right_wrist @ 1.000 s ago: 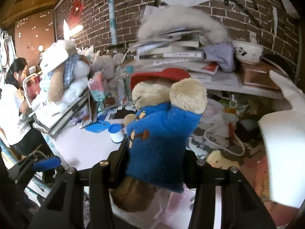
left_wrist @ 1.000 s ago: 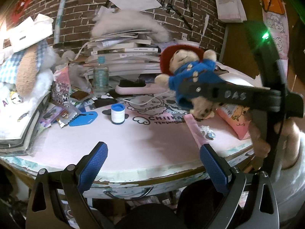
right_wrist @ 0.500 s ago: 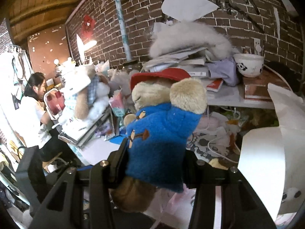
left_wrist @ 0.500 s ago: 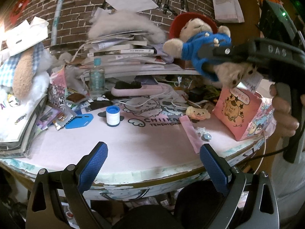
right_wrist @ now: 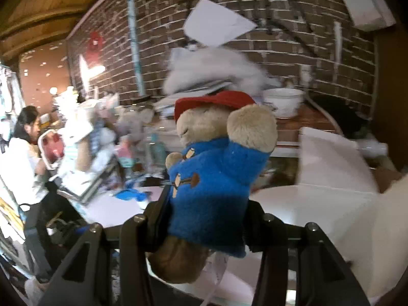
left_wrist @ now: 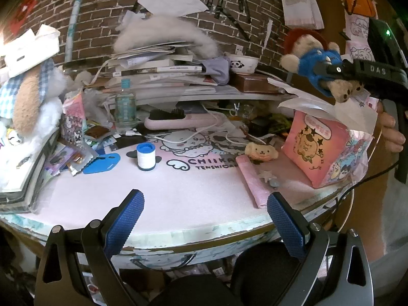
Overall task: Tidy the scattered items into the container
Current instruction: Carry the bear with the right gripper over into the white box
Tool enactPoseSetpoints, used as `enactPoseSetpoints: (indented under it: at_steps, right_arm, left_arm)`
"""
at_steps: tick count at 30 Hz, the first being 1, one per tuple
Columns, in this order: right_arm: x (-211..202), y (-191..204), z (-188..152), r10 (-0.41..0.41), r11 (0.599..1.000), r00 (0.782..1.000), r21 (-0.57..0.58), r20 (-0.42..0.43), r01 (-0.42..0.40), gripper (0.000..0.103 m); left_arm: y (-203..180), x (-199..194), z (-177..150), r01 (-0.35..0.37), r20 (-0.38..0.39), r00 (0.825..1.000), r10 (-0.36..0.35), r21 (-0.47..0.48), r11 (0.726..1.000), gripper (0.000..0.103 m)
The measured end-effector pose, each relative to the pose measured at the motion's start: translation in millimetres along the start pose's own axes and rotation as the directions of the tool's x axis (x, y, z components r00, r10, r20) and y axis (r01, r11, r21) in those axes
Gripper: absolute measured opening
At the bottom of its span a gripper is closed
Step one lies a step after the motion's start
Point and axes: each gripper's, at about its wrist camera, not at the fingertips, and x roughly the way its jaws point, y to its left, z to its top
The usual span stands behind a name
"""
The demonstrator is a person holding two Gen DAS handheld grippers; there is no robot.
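Note:
My right gripper (right_wrist: 206, 219) is shut on a plush bear (right_wrist: 214, 176) with a red hat and blue coat. In the left wrist view the bear (left_wrist: 313, 63) hangs in the right gripper (left_wrist: 331, 76) above the open top of a pink cartoon box (left_wrist: 321, 148) at the table's right edge. My left gripper (left_wrist: 204, 219) is open and empty, low at the table's front edge. On the pink mat (left_wrist: 178, 188) lie a blue-capped white roll (left_wrist: 145, 156), a small yellow dog plush (left_wrist: 261, 150), a pink pouch (left_wrist: 252, 181) and a blue card (left_wrist: 102, 163).
Stacked books and papers (left_wrist: 158, 71) with a grey furry thing fill the back. A water bottle (left_wrist: 125, 104), a pink hairbrush (left_wrist: 178, 121) and a large plush (left_wrist: 28, 94) on books stand at the left. A person (right_wrist: 23, 153) sits beyond the table.
The right gripper has carried the bear further right and slightly down, to above the pink box. The left gripper has stayed put.

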Motion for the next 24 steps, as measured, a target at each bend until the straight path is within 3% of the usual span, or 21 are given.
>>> enactPoseSetpoints:
  at_steps: [5, 13, 19, 24]
  right_arm:
    - [-9, -31, 0, -0.122, 0.992, 0.992, -0.025, -0.039, 0.121, 0.044]
    - [-15, -73, -4, -0.313, 0.944, 0.942, -0.154, -0.124, 0.293, 0.044]
    - [-10, -88, -6, -0.375, 0.904, 0.914, -0.281, -0.155, 0.323, 0.044]
    - [2, -98, -16, -0.337, 0.909, 0.913, -0.333, -0.231, 0.251, 0.045]
  left_arm:
    - [0, 0, 0, 0.002, 0.002, 1.0, -0.002, -0.004, 1.0, 0.097]
    - [-2, 0, 1, 0.006, -0.001, 1.0, -0.006, 0.006, 1.0, 0.097]
    - [-5, 0, 2, 0.008, -0.003, 1.0, -0.008, 0.019, 1.0, 0.097]
    - [-5, 0, 2, 0.004, -0.004, 1.0, -0.004, 0.015, 1.0, 0.097]
